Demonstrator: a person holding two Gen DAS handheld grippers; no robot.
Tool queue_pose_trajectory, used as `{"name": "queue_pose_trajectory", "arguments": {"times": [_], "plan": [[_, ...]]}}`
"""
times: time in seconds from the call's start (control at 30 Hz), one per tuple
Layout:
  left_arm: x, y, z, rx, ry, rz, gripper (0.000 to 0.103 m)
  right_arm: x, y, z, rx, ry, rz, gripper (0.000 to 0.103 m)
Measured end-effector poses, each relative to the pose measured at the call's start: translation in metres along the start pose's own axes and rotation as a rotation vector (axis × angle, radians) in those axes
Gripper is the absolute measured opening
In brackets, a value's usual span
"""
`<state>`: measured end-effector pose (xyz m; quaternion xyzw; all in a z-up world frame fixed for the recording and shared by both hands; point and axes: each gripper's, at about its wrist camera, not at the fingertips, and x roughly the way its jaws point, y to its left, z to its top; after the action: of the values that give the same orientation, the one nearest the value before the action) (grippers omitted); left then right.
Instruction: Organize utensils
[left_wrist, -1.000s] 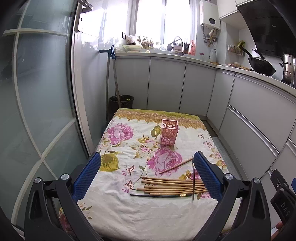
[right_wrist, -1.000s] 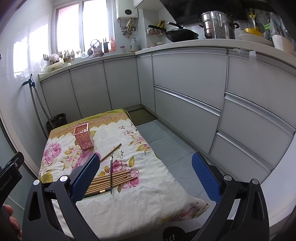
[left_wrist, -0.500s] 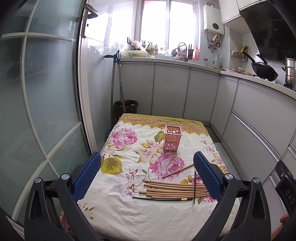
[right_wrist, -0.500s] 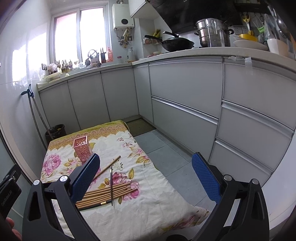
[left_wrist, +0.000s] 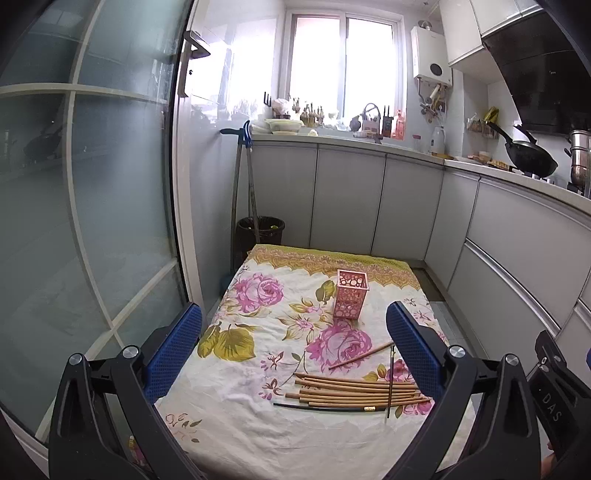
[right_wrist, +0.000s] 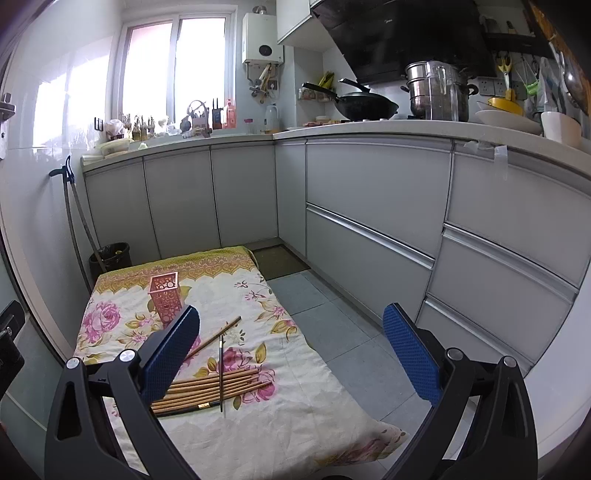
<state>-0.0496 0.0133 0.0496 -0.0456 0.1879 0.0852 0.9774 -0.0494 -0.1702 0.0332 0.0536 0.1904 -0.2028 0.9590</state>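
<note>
Over the last second both views have tilted up and pulled back: more window and ceiling show, and the floral-cloth table (left_wrist: 236, 424) now sits lower and smaller between the fingers, so both grippers have been raised away from the work, not toward it. Nothing on the cloth has shifted. Left gripper (left_wrist: 293, 347) fingers spread wide, holding nothing; right gripper (right_wrist: 291, 350) same, wide open and empty. Pink holder (left_wrist: 351, 298) stands upright on the cloth, ahead of the left fingers and closer to the right one; in the right view it sits just beyond the left fingertip. Bamboo chopstick bundle (left_wrist: 354, 389) lies flat, running across the left gripper's span and ending under its right finger (left_wrist: 413, 350); in the right view it runs out from behind the left finger (right_wrist: 171, 354). One loose chopstick (left_wrist: 360, 355) lies angled between bundle and holder; a dark chopstick (left_wrist: 325, 406) lies along the bundle's near edge and a thin dark stick (left_wrist: 390, 380) crosses the bundle. Judgement: task not started, holder looks empty, next step needs a descent onto the chopsticks.
</note>
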Motion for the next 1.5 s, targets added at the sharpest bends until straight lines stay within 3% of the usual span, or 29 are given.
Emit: {"name": "queue_pose_trajectory", "arguments": {"times": [0.17,0.73,1.5], "plan": [[-0.017,0.005,0.01,-0.015,-0.048,0.024,0.095,-0.01,0.008,0.008,-0.002,-0.029,0.031,0.097],[-0.033,0.014,0.019,-0.041,-0.079,0.013,0.096,-0.037,0.014,0.022,0.003,-0.103,0.079,0.097],[-0.035,0.015,0.02,-0.042,-0.087,0.002,0.096,-0.042,0.014,0.025,0.006,-0.114,0.096,0.097]]}}
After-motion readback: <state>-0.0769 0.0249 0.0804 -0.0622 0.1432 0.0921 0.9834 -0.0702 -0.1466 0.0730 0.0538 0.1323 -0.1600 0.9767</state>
